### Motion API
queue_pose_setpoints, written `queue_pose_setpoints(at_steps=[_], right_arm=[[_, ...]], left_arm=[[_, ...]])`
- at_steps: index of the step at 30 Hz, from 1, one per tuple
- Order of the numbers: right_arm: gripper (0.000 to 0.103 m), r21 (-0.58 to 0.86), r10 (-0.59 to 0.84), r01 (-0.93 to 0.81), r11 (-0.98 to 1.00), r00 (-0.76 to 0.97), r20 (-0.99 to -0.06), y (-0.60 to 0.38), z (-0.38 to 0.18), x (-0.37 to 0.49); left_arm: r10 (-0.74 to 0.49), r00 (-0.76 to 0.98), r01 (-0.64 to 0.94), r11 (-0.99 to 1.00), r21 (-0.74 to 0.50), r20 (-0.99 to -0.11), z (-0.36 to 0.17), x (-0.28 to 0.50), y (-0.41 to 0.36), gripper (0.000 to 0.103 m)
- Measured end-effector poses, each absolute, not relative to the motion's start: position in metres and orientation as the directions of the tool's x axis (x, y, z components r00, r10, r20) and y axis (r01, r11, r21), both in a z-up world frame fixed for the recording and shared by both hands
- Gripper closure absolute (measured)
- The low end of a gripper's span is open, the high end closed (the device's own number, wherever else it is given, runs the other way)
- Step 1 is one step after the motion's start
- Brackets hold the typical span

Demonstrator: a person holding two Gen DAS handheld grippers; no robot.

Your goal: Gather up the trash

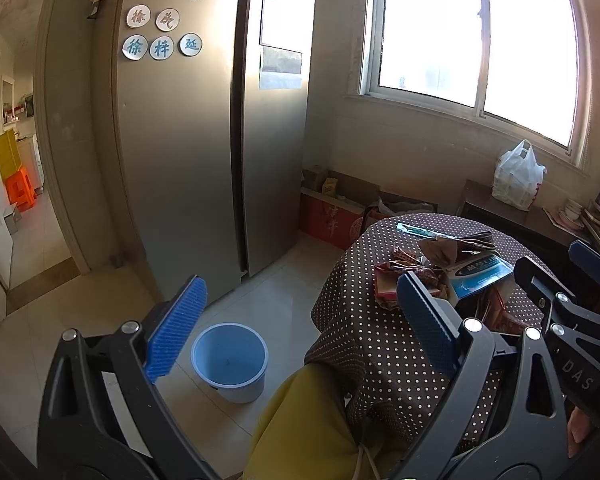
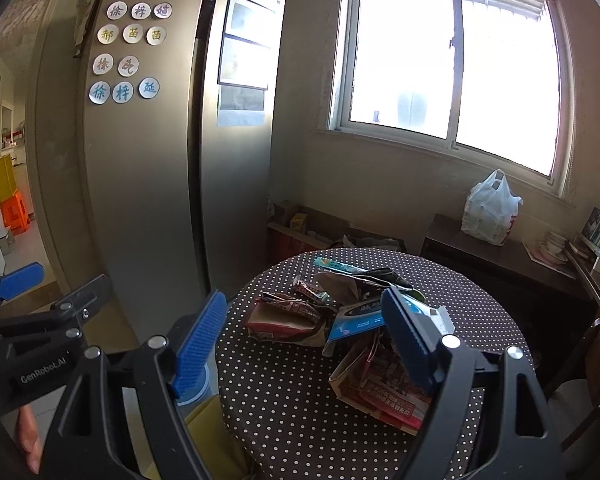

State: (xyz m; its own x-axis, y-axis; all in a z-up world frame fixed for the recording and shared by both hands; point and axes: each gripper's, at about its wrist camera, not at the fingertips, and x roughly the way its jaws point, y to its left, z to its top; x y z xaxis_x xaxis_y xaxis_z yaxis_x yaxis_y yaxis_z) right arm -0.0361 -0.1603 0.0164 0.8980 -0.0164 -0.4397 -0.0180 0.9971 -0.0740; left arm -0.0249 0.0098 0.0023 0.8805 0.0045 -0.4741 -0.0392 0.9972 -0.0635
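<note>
A light blue bucket (image 1: 230, 360) stands upright on the tiled floor, mouth up, just left of the round polka-dot tabletop (image 2: 300, 420). The left gripper (image 1: 296, 332) hovers above it, jaws spread wide and empty. On the tabletop lies a heap of trash (image 2: 352, 320): crumpled wrappers and flattened cartons, with a long teal wrapper (image 2: 338, 266) at the far side pointing left to right. The right gripper (image 2: 304, 344) hangs over the heap, jaws wide apart, gripping nothing. Its right finger hides part of the pile.
</note>
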Motion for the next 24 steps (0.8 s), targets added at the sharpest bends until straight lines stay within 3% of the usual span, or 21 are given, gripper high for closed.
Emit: queue_pose_setpoints(at_steps=[24], right_arm=[[0.024,-0.099,-0.019,-0.034,0.995,0.871,-0.491,-0.148,-0.001,-0.027]], left_arm=[[0.018,0.836,-0.085,0.992,-0.096,-0.549,-0.020,-0.020,0.030,0.009]])
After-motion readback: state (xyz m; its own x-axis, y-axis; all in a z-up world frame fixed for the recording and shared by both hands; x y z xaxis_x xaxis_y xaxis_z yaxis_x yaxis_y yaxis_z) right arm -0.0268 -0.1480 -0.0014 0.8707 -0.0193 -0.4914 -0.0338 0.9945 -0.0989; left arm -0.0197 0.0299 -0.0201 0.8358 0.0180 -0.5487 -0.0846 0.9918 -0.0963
